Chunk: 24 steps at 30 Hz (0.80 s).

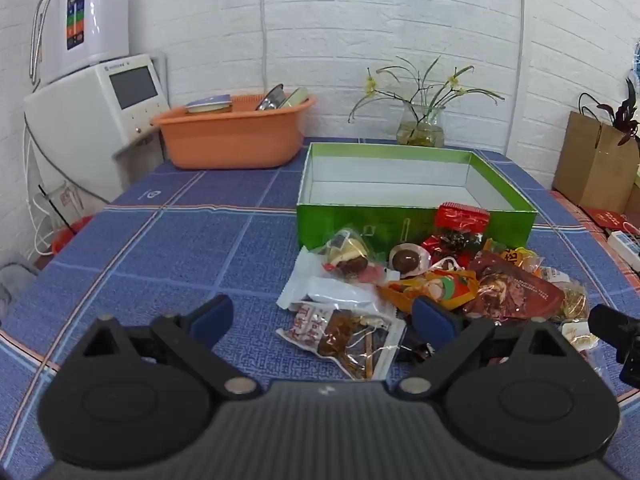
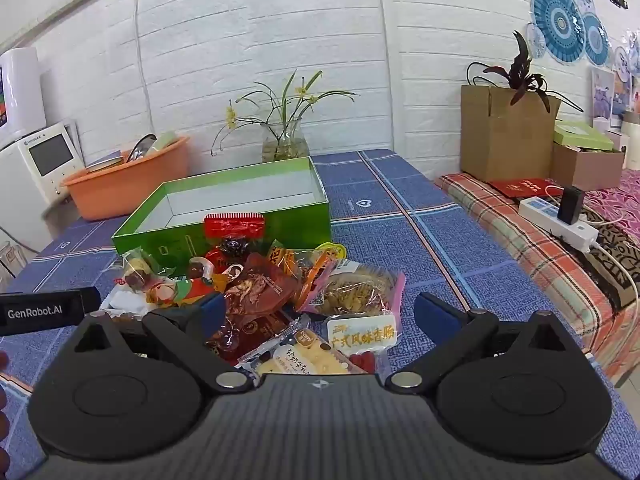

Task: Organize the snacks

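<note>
A pile of packaged snacks (image 1: 432, 280) lies on the blue checked tablecloth in front of an open green box (image 1: 416, 224) with a white, bare inside. My left gripper (image 1: 322, 318) is open, low over the near left edge of the pile, above a clear packet of brown snack (image 1: 352, 340). In the right wrist view the pile (image 2: 280, 292) and the box (image 2: 224, 208) show too. My right gripper (image 2: 320, 316) is open over the pile's near right side, above a sausage packet (image 2: 362, 334) and a biscuit packet (image 2: 308, 354).
An orange basin (image 1: 232, 132) with dishes and white appliances (image 1: 92, 120) stand at the back left. A glass vase with a plant (image 1: 420, 126) stands behind the box. A brown paper bag (image 2: 504, 132) and a power strip (image 2: 560, 224) sit on a bed at right.
</note>
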{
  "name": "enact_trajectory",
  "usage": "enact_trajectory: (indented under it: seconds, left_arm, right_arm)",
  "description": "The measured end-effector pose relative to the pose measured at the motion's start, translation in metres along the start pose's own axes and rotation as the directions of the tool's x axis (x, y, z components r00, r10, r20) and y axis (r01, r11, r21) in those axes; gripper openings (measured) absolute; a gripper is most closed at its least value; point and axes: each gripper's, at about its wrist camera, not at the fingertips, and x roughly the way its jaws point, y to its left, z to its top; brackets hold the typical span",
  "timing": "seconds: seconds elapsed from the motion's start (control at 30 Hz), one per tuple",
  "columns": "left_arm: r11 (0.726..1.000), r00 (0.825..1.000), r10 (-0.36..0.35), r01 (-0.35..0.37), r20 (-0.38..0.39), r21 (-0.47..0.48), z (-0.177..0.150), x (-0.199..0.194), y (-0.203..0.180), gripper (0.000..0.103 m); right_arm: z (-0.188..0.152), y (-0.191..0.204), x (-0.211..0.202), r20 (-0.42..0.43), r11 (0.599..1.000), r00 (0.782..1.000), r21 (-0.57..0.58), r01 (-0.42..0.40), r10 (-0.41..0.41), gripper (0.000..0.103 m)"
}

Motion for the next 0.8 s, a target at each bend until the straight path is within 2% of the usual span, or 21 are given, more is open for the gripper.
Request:
enact_trajectory:
  seconds: [0.2, 0.3, 0.4, 0.47, 0.57, 0.8]
  left_arm:
    - [0.997, 0.997, 0.009, -0.004, 0.079, -0.073, -0.016, -0.007, -0.004, 0.093]
    - [0.997, 0.999, 0.014, -0.01, 0.051, -0.082, -0.019, -0.003, 0.0, 0.093]
    - [0.999, 0.999, -0.046, 0.046, -0.029, -0.016, -0.021, -0.005, 0.0, 0.093]
    - [0.999, 0.997, -0.047, 0.047, -0.065, 0.009, -0.023, -0.003, -0.005, 0.093]
    - [1.0, 0.999, -0.008, 0.009, -0.05, 0.021, -0.025, -0.005, -0.008, 0.093]
    - [1.0, 0.999, 0.015, -0.014, -0.038, 0.01, -0.023, -0.009, -0.007, 0.093]
  right_arm:
    - [-0.002, 0.003, -0.006, 0.038, 1.0, 0.999, 0.009, 0.009, -0.009, 0.103]
    - [-0.005, 0.003, -0.008, 0.042, 1.0, 0.999, 0.015, 0.003, -0.004, 0.103]
    - [-0.007, 0.003, -0.013, 0.04, 1.0, 0.999, -0.02, -0.001, 0.002, 0.103]
    - [-0.011, 0.006, -0.014, 0.034, 0.999, 0.999, -0.053, 0.004, -0.002, 0.103]
    - [-0.016, 0.007, -0.017, 0.028, 0.997, 1.0, -0.076, 0.005, -0.003, 0.103]
    - [-0.02, 0.007, -0.016, 0.017, 0.998, 1.0, -0.062, -0.003, 0.004, 0.103]
